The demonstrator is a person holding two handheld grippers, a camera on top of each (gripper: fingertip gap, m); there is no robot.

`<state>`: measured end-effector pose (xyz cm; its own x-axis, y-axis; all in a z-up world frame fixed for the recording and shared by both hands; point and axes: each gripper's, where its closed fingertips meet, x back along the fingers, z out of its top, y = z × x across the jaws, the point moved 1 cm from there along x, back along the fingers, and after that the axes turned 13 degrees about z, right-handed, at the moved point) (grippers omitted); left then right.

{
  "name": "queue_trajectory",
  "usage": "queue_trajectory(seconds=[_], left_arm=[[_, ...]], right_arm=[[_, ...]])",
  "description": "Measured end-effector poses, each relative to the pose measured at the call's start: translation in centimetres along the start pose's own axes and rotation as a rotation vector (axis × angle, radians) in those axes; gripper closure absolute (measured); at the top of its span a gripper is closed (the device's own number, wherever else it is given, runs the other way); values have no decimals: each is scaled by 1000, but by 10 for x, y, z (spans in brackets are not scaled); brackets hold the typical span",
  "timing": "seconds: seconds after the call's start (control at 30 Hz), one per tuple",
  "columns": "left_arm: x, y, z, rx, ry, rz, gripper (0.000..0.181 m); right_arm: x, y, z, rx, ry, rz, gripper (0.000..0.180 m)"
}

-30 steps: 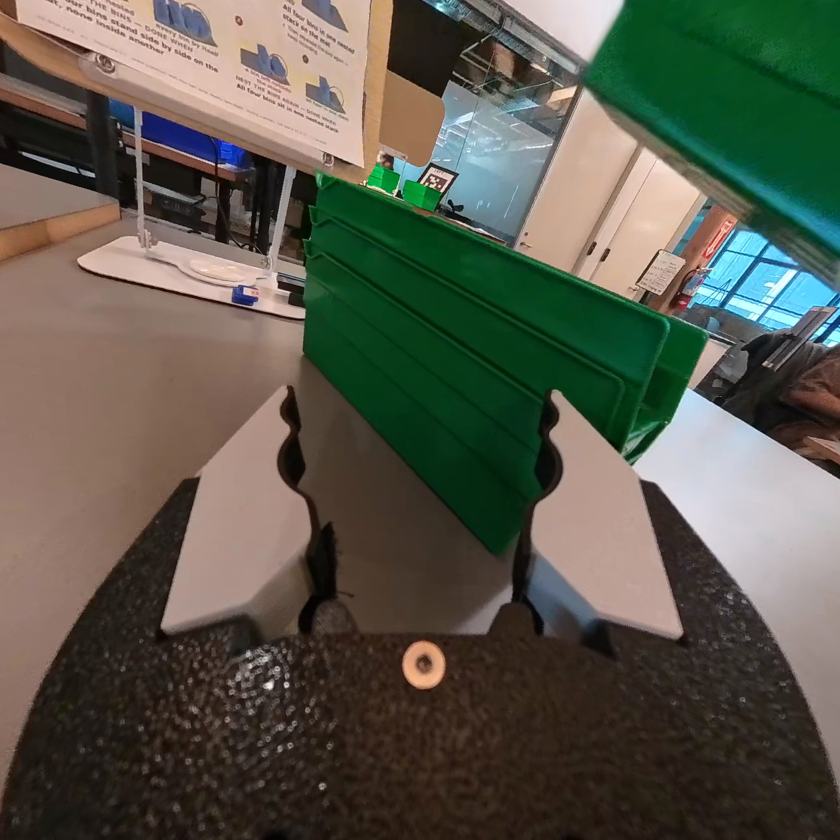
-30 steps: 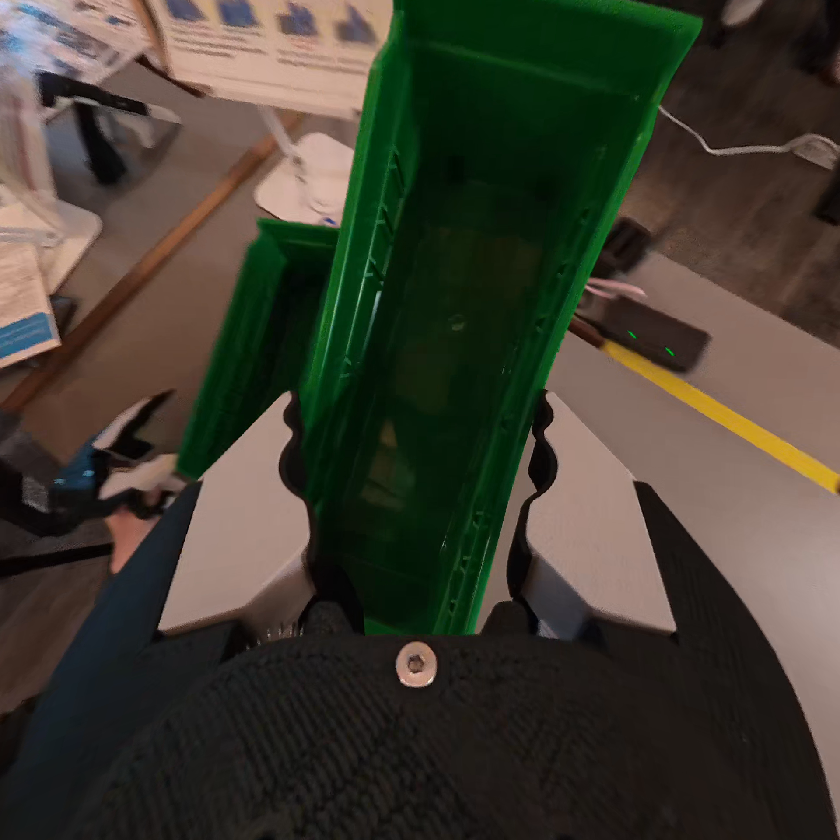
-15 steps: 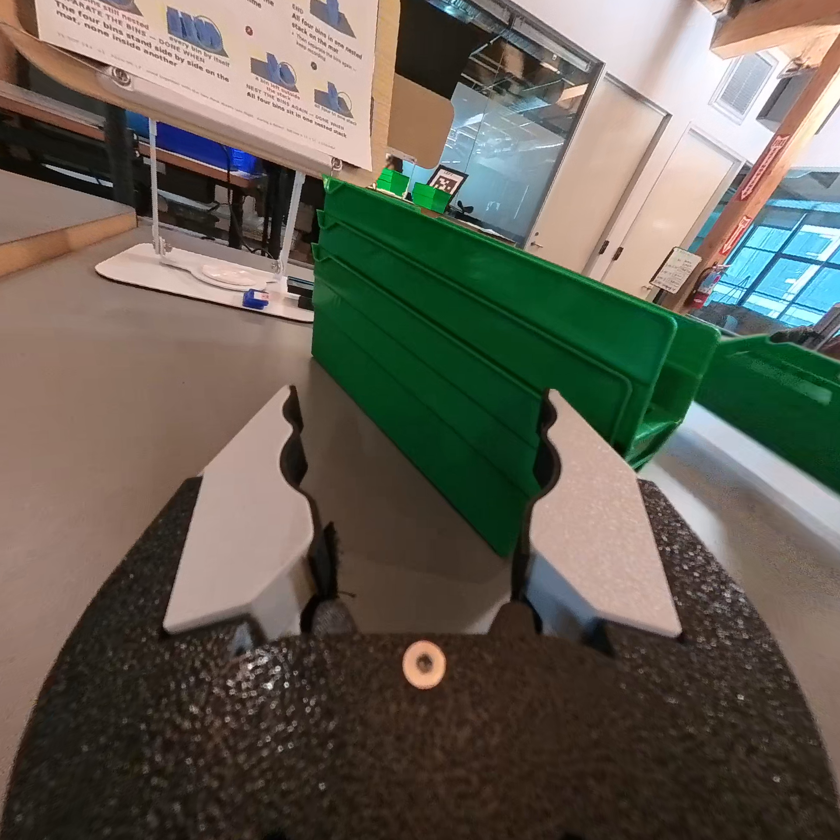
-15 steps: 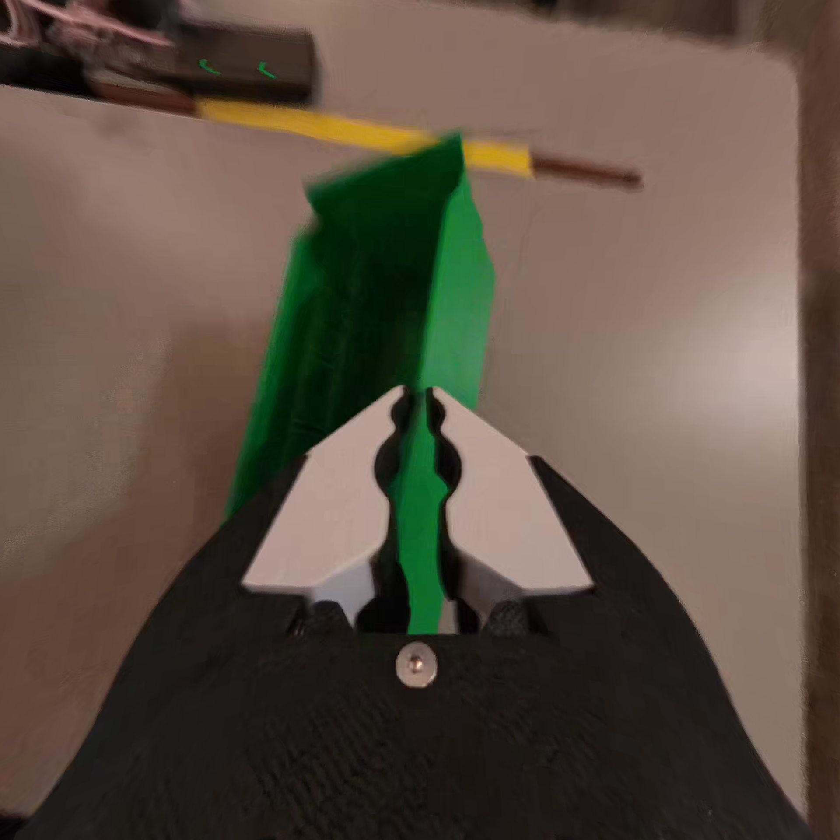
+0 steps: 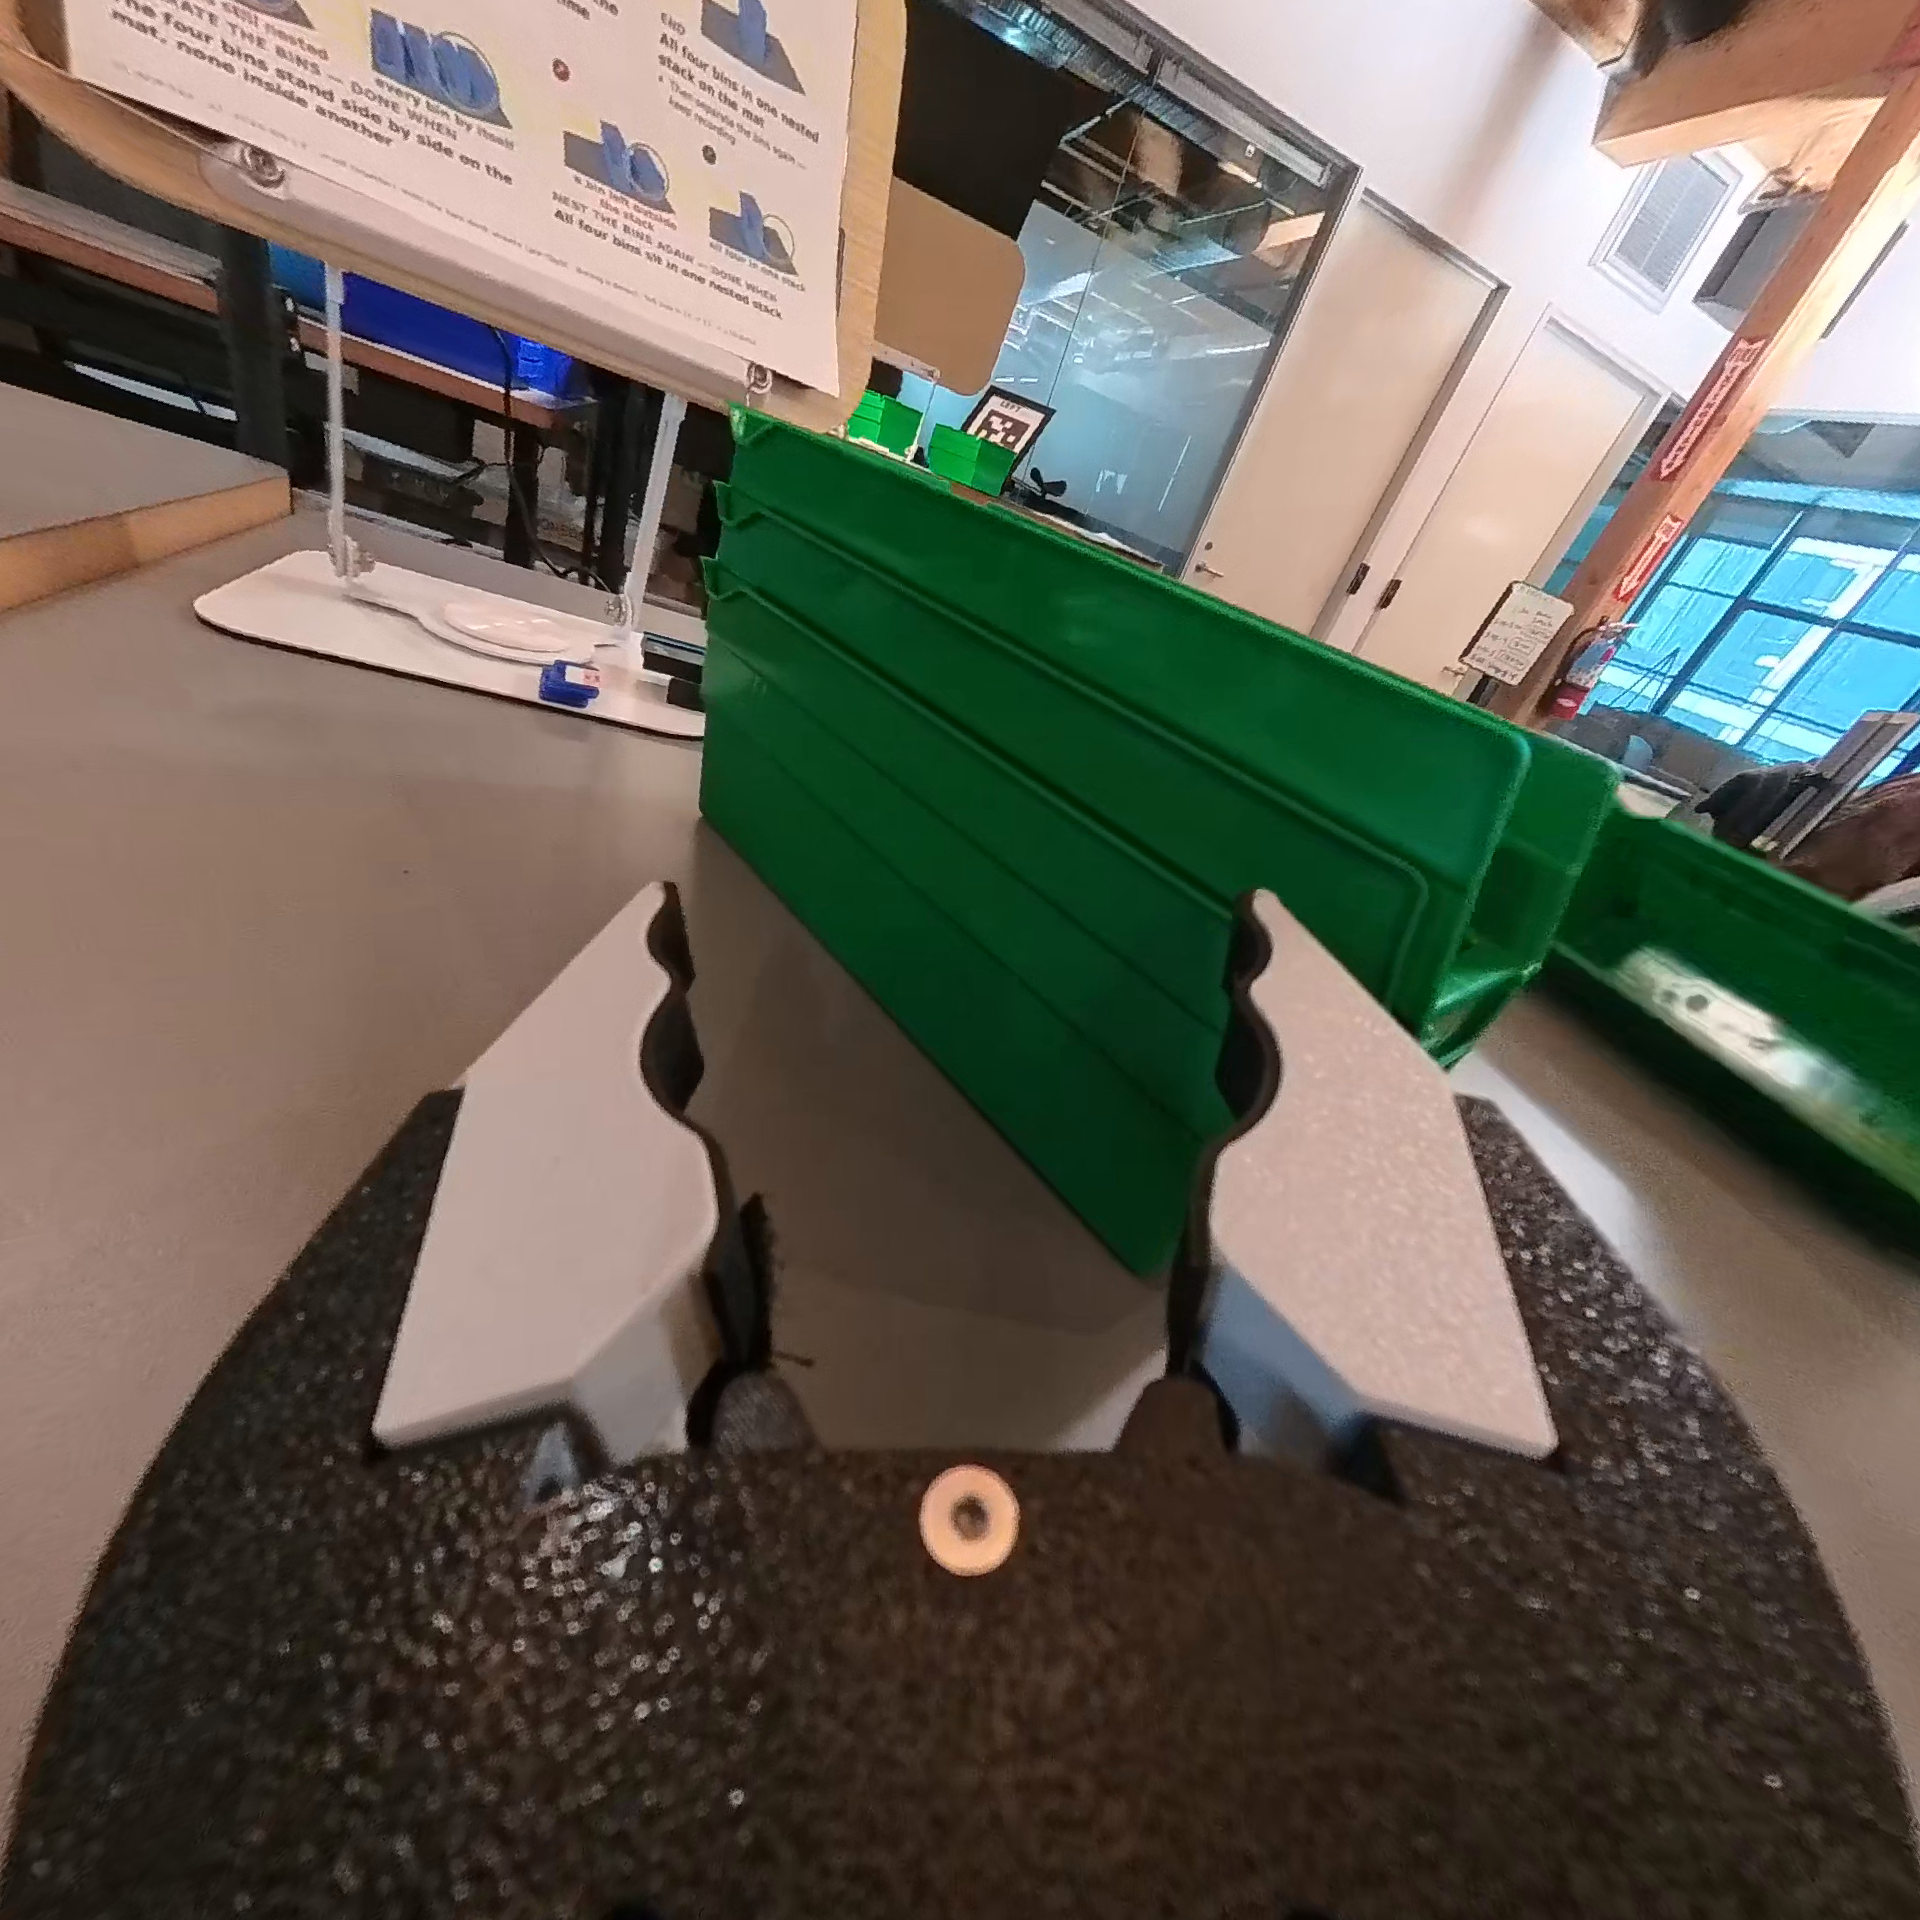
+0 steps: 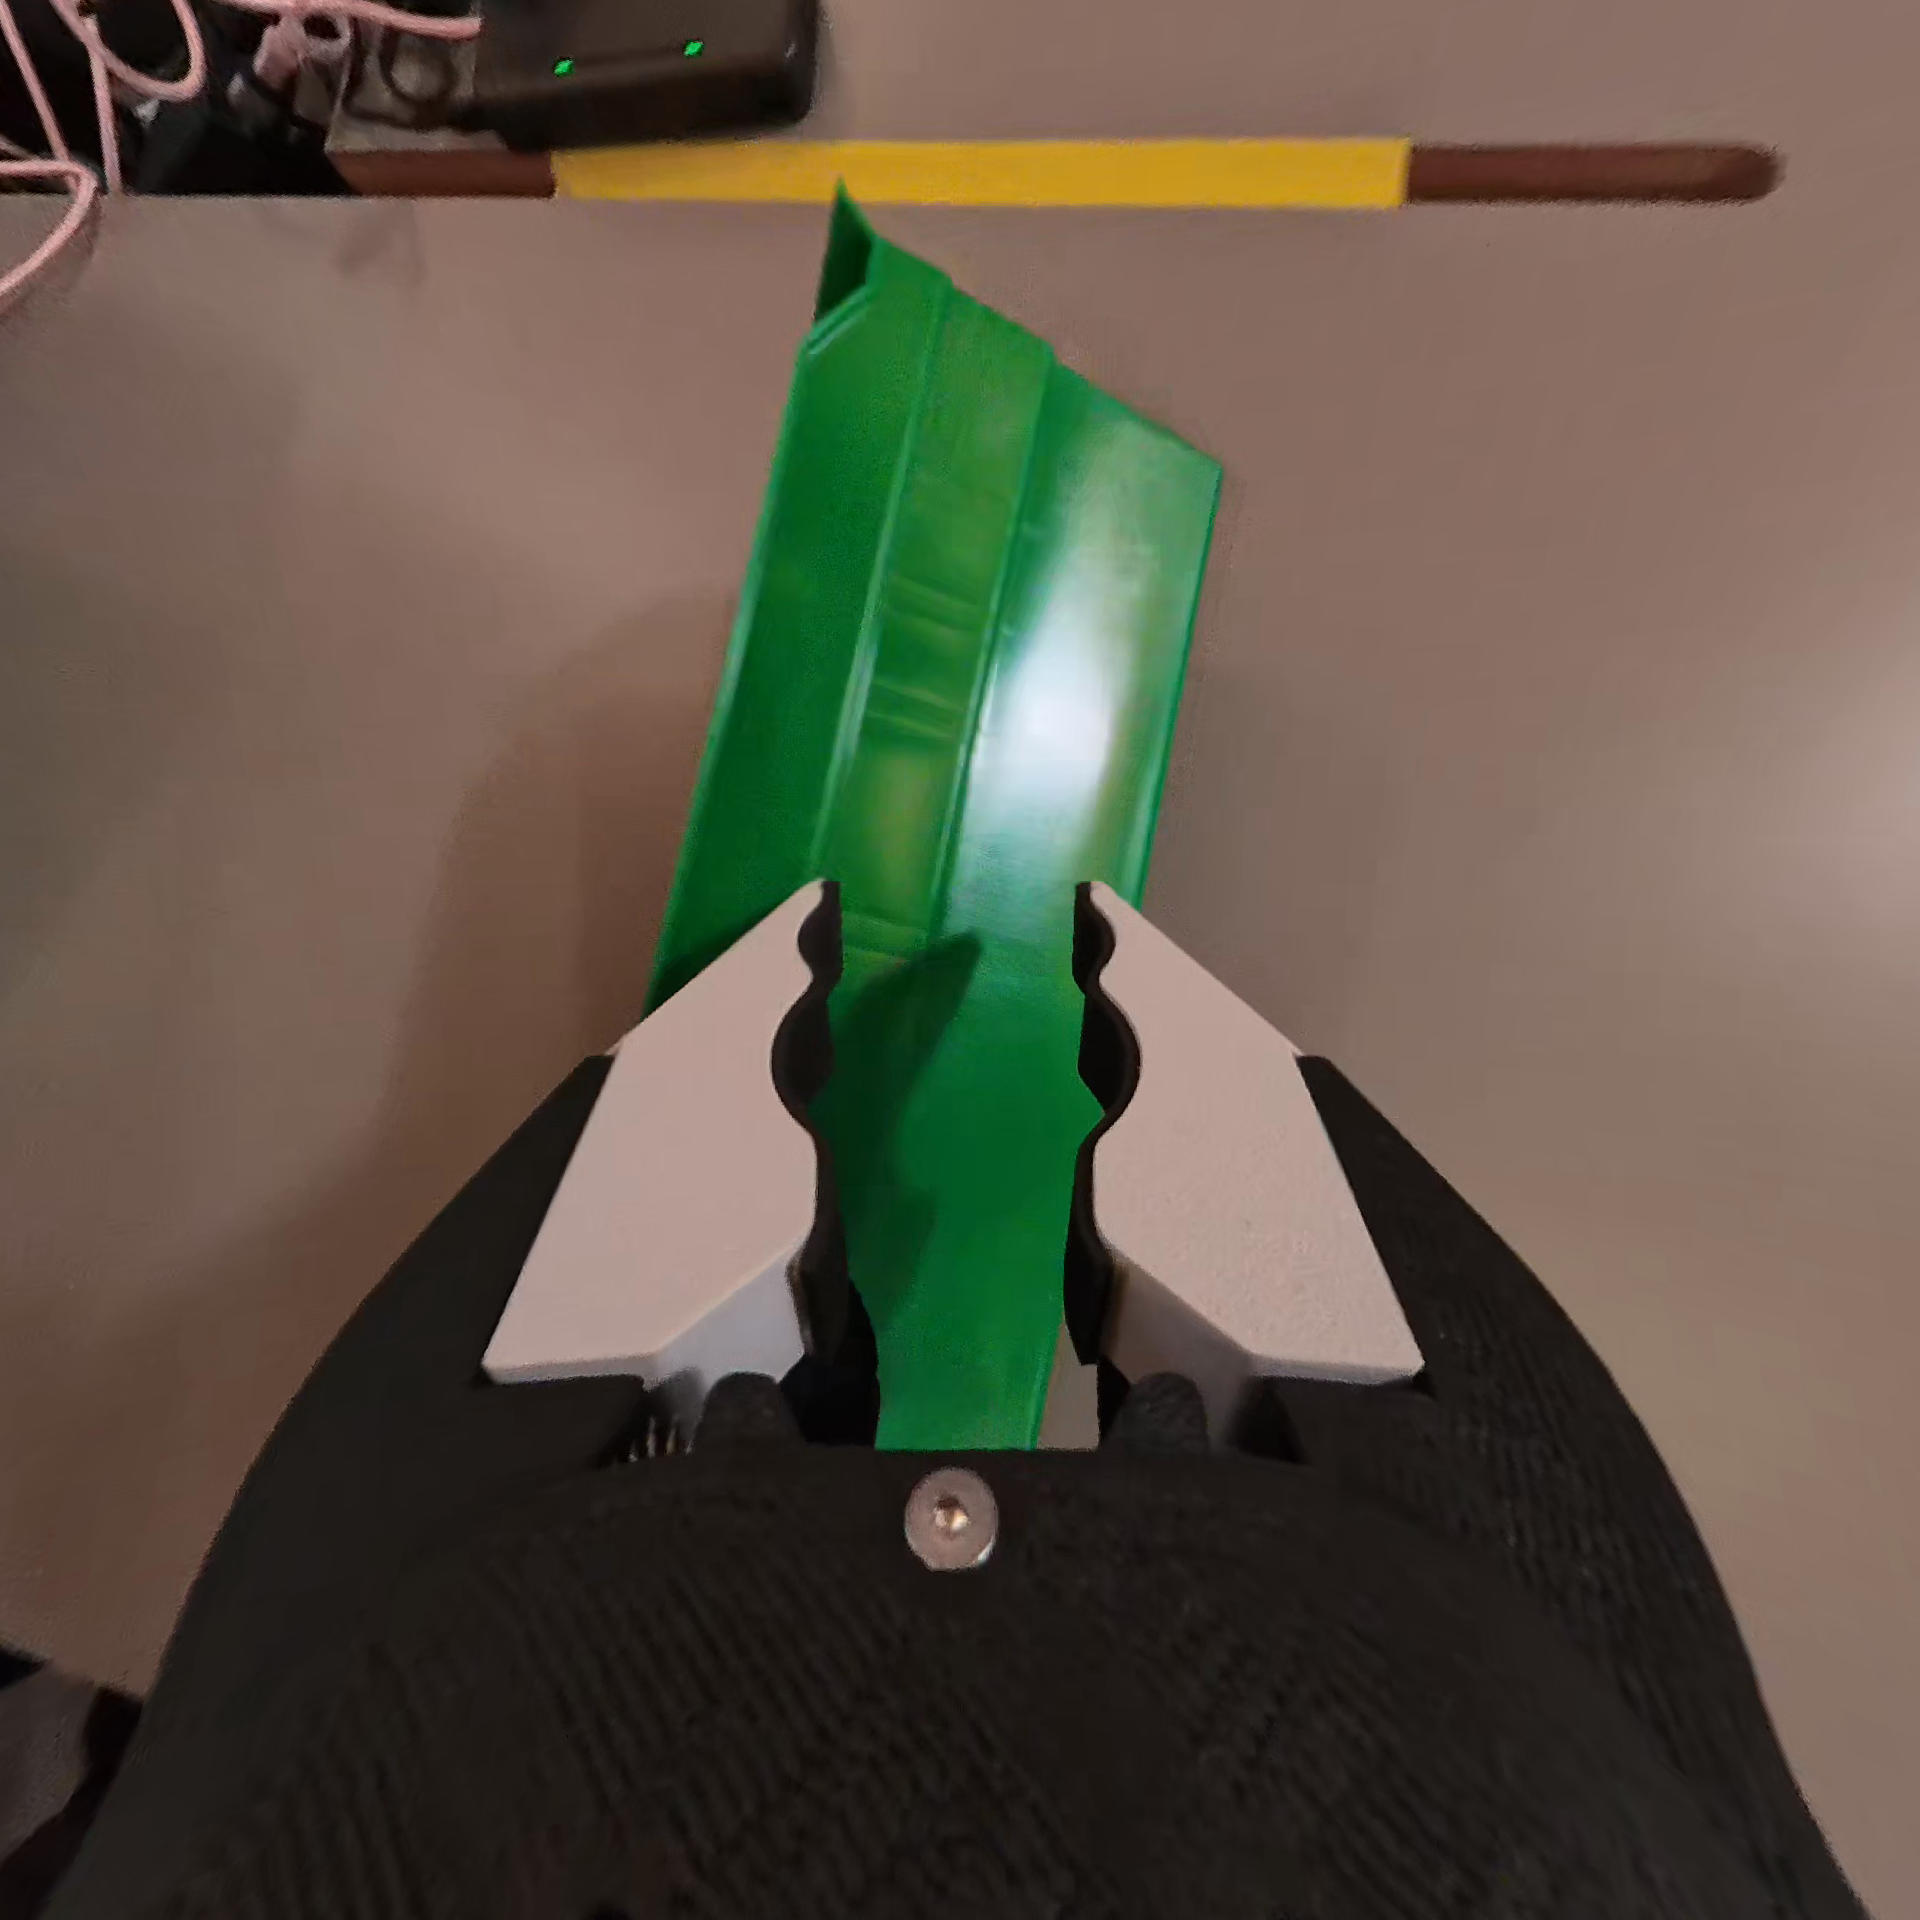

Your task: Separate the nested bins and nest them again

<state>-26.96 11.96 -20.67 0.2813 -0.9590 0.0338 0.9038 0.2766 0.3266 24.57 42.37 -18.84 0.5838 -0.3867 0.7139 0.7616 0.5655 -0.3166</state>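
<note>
A stack of nested green bins (image 5: 1039, 748) stands on the grey table (image 5: 312, 883), just ahead of my left gripper (image 5: 961, 904). That gripper is open and empty, and its right finger (image 5: 1351, 1143) is close to the stack's near corner. One separate green bin (image 5: 1756, 1049) sits low on the table to the right of the stack, slightly blurred. In the right wrist view this bin (image 6: 966, 582) is seen from above, tilted. My right gripper (image 6: 956, 888) has its jaws parted around the bin's near wall, with a dark gap beside the left finger (image 6: 707, 1122).
An instruction sheet on a stand (image 5: 468, 104) with a white base (image 5: 416, 634) and a small blue item (image 5: 566, 681) stands behind the stack. Yellow tape (image 6: 977, 171) marks the table's far edge. A black device with green lights (image 6: 623, 73) and pink cables (image 6: 42, 156) lie beyond it.
My right gripper carried the separate bin from above the stack down to the table at the right. Its jaws went from a tight pinch on the wall to parted. The left gripper barely moved.
</note>
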Motion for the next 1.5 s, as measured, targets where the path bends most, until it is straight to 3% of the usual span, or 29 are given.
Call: queue_trajectory(seconds=[0.23, 0.4, 0.47, 0.57, 0.63, 0.73, 0.8, 0.87, 0.9, 1.0, 1.13, 1.2, 1.33, 1.5], left_arm=[[1, -2, 3, 44, 14, -15, 79], [1, -3, 3, 49, 12, -13, 79], [1, -4, 3, 53, 11, -9, 80], [1, -4, 3, 57, 12, -9, 80], [1, -4, 3, 58, 12, -12, 80], [1, -3, 3, 58, 12, -16, 80], [2, -2, 3, 57, 13, -18, 80], [2, -3, 3, 59, 14, -19, 80], [2, -3, 3, 63, 15, -20, 80], [2, -3, 4, 63, 17, -17, 80], [1, -3, 3, 51, 11, -8, 80], [1, -3, 2, 50, 10, -8, 80], [1, -4, 2, 58, 9, -5, 80], [0, -4, 2, 58, 3, -3, 81]], right_arm=[[-25, -25, -12, 6, -72, 46, 122], [-27, -65, -2, 20, 33, 134, 67], [-25, -94, -17, 104, 1, 154, 52], [-23, -103, -61, 403, -116, -108, 47], [-17, -97, -78, 601, -123, -339, 59], [-6, -90, -83, 775, -7, -559, 99], [1, -81, -82, 863, 71, -673, 115], [4, -76, -82, 887, 153, -722, 164], [9, -75, -81, 900, 198, -748, 172], [25, -70, -81, 762, 324, -666, 176], [27, -49, -87, 302, 444, -270, 177], [21, -34, -94, 135, 435, -149, 177], [24, -3, -105, 12, 436, -191, 178], [29, 13, -109, 18, 429, -269, 177]])
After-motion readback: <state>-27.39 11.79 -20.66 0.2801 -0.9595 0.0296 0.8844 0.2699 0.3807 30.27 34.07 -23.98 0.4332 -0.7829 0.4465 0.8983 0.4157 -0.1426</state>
